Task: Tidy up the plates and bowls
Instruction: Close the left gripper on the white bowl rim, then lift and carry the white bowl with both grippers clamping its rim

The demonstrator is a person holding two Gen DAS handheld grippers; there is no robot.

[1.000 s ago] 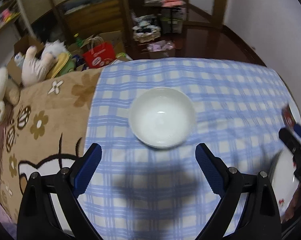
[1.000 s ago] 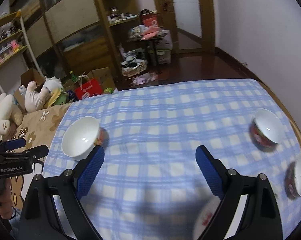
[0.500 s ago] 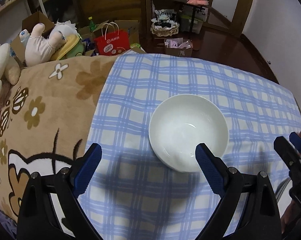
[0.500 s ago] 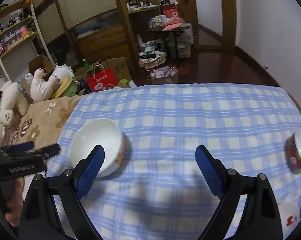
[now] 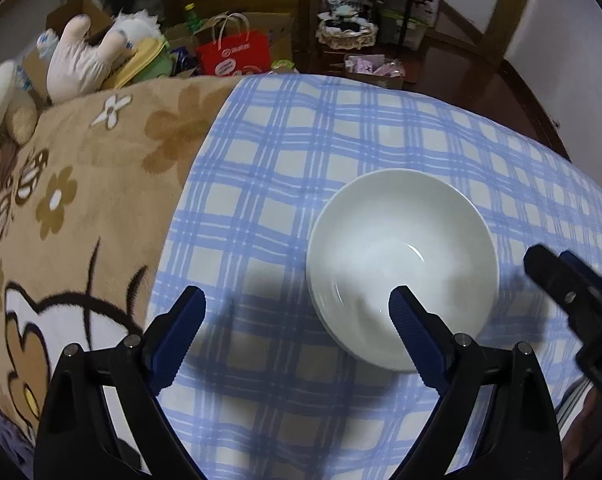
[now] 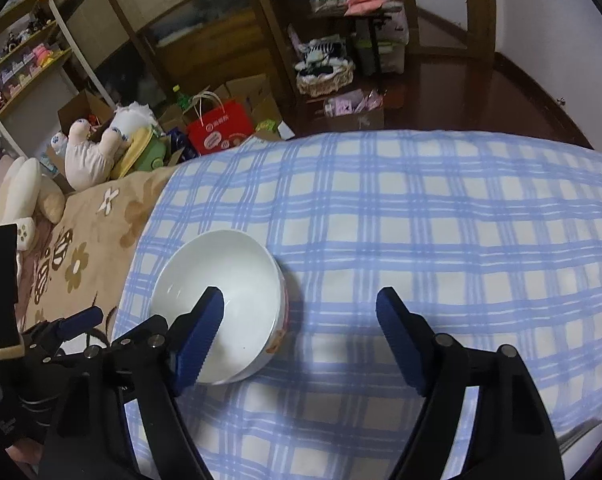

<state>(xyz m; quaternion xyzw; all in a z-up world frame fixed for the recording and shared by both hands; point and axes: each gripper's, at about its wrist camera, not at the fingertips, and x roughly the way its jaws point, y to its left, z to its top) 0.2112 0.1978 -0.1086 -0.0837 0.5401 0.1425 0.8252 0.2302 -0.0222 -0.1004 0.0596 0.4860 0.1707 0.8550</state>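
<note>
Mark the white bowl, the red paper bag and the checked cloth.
white bowl (image 5: 401, 248), left wrist view, on the inside of the bowl.
red paper bag (image 6: 221, 130), right wrist view, on its front face.
checked cloth (image 6: 421, 220), right wrist view, on a bare stretch beyond the bowl.

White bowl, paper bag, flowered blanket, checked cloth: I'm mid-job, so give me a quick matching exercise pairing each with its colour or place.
Column one:
1. white bowl
2. paper bag
3. flowered blanket
4. checked cloth

Column two:
A. brown, beside the cloth's edge
B. red, on the floor past the far edge
C. blue and white, under the bowl
D. on the cloth, with one finger of each gripper over its rim

Pairs: 1-D, 2-B, 3-A, 4-C
</note>
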